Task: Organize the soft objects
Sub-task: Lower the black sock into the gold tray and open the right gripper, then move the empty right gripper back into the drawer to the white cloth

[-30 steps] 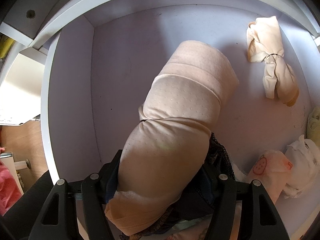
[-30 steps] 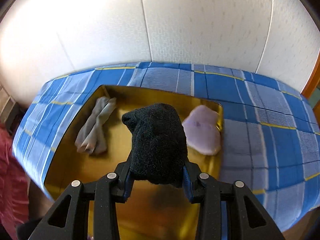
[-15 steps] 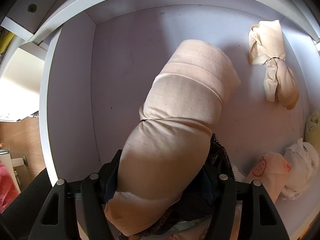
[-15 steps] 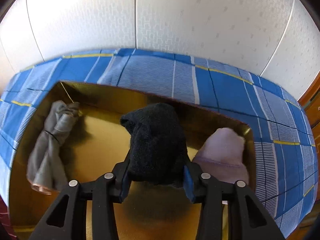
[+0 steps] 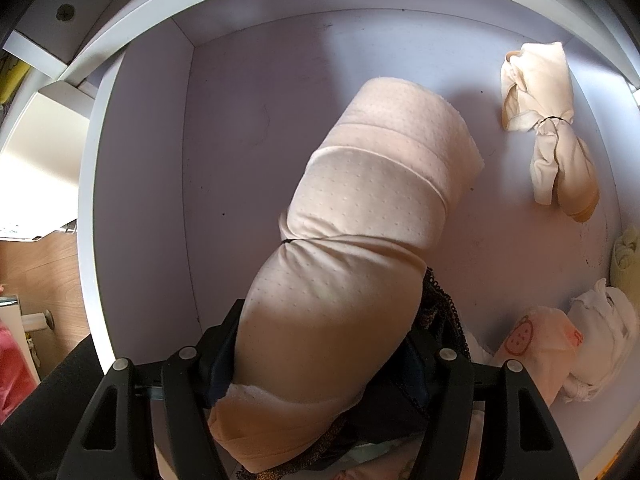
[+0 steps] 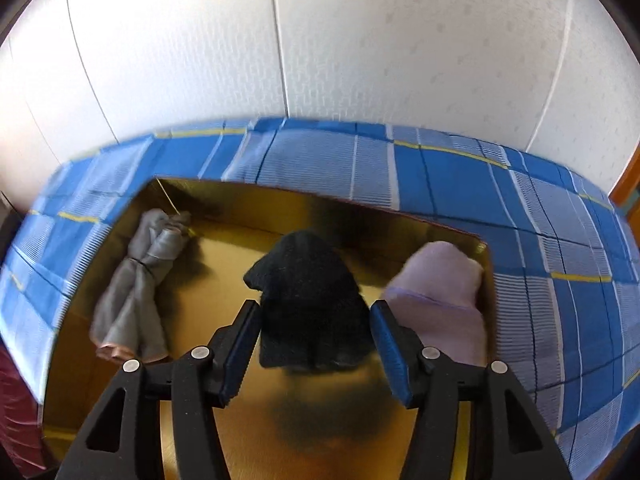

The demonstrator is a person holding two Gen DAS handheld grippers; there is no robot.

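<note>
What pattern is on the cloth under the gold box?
Blue plaid cloth with white and yellow lines, best seen from the right wrist.

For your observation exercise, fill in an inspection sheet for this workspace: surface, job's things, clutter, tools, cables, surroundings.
Surface: white drawer; gold box on blue checked cloth.
Job's things: beige roll; black bundle, grey bundle, lilac bundle in the box.
Clutter: cream bundle and other small bundles in the drawer.
Tools: left tool shut on the beige roll; right tool opening, pads off the black bundle.
Cables: nothing seen.
Surroundings: white wall.
</note>
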